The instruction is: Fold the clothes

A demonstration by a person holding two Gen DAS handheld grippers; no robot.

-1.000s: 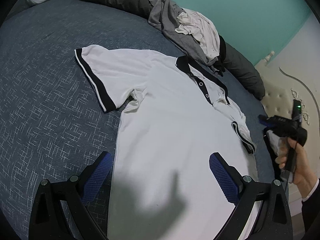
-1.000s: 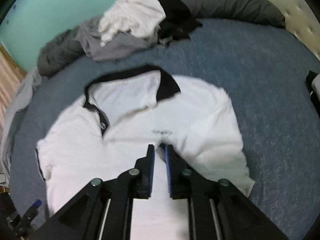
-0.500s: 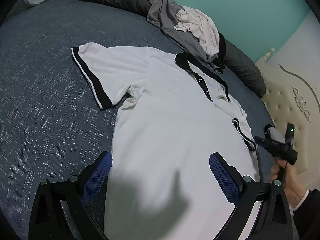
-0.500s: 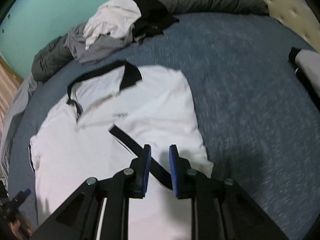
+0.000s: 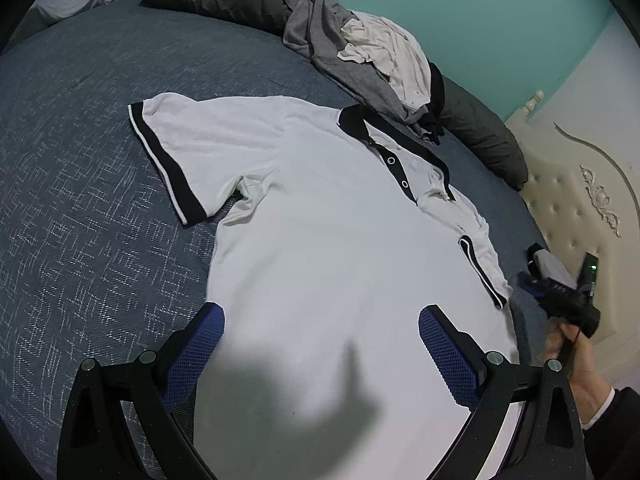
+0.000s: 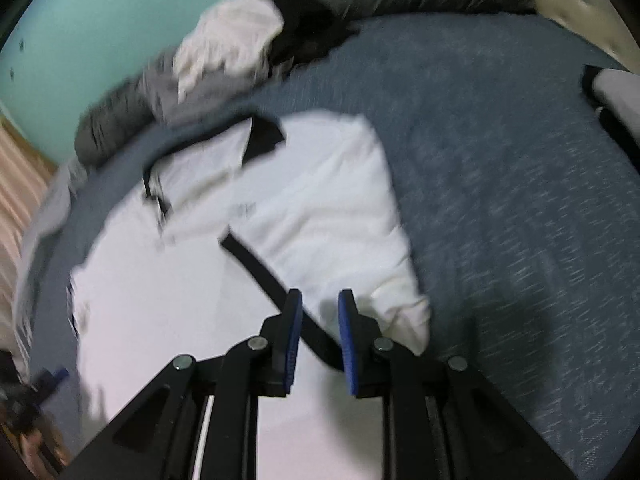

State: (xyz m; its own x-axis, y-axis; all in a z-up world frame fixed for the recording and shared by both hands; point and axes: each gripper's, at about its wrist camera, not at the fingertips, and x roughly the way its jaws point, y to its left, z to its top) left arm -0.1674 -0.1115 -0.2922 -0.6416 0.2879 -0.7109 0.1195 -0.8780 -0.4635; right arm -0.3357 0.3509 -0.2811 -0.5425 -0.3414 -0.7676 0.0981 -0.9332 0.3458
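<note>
One white polo shirt (image 5: 328, 248) lies flat mid-bed (image 5: 80, 208), teal wall (image 5: 500, 20) behind, clothes pile (image 5: 360, 56) beyond collar; right sleeve folded inward. Left claw (image 5: 322, 344) wide open, empty; right claw (image 6: 318, 320) narrowly parted, gripping nothing.

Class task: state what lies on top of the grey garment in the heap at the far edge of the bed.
A crumpled white garment lies on the grey garment; something black shows beside it. What lies beneath stays covered.

Polo shirt's (image 5: 320, 248) hem cut off below, right-wrist view motion-blurred (chest print (image 6: 243, 209) unreadable).
</note>
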